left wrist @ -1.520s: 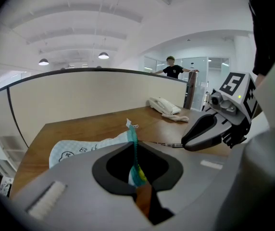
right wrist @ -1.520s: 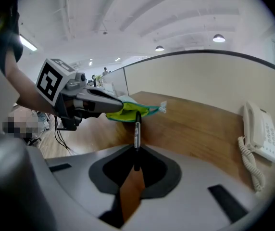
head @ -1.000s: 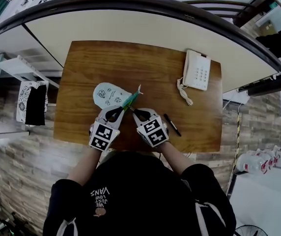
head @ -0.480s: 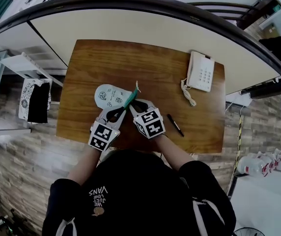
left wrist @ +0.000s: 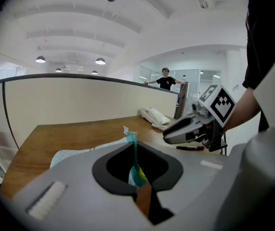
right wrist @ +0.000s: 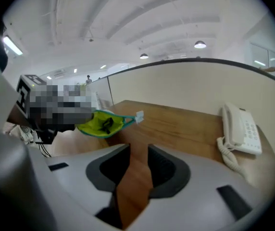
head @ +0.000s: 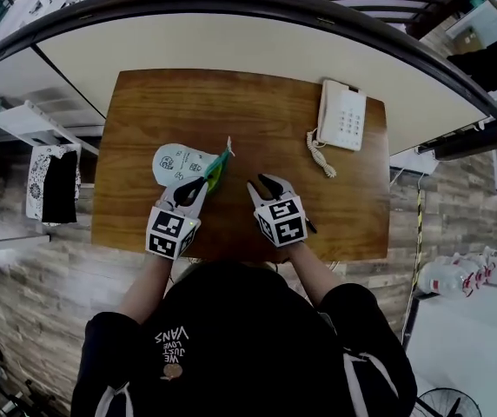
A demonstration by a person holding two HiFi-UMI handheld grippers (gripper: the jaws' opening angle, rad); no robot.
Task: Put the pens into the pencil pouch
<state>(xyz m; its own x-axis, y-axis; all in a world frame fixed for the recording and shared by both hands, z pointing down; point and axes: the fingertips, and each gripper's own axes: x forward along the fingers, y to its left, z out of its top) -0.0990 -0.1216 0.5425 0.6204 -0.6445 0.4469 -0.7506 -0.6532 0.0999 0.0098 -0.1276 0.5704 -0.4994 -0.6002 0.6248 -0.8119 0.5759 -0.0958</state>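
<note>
A pale pencil pouch [head: 179, 163] with a teal zipper edge [head: 217, 165] lies left of centre on the wooden table [head: 231, 102]. My left gripper [head: 202, 185] is shut on that edge and holds the mouth up; in the left gripper view the teal strip [left wrist: 134, 153] runs between its jaws [left wrist: 140, 189]. The right gripper view shows the yellow-lined mouth [right wrist: 101, 123] gaping with something dark inside. My right gripper [head: 262, 183] stands apart to the pouch's right; its jaws [right wrist: 138, 150] have just been opening and nothing is between them. A black pen [head: 309, 227] lies beside it.
A white desk phone [head: 342, 115] with a coiled cord [head: 318, 156] sits at the table's far right corner. A curved partition wall [head: 231, 24] runs behind the table. Bare wood shows at the table's far left and centre.
My right gripper has pulled back from the pouch mouth to the right and its jaws have spread. The left gripper still holds the zipper edge.
</note>
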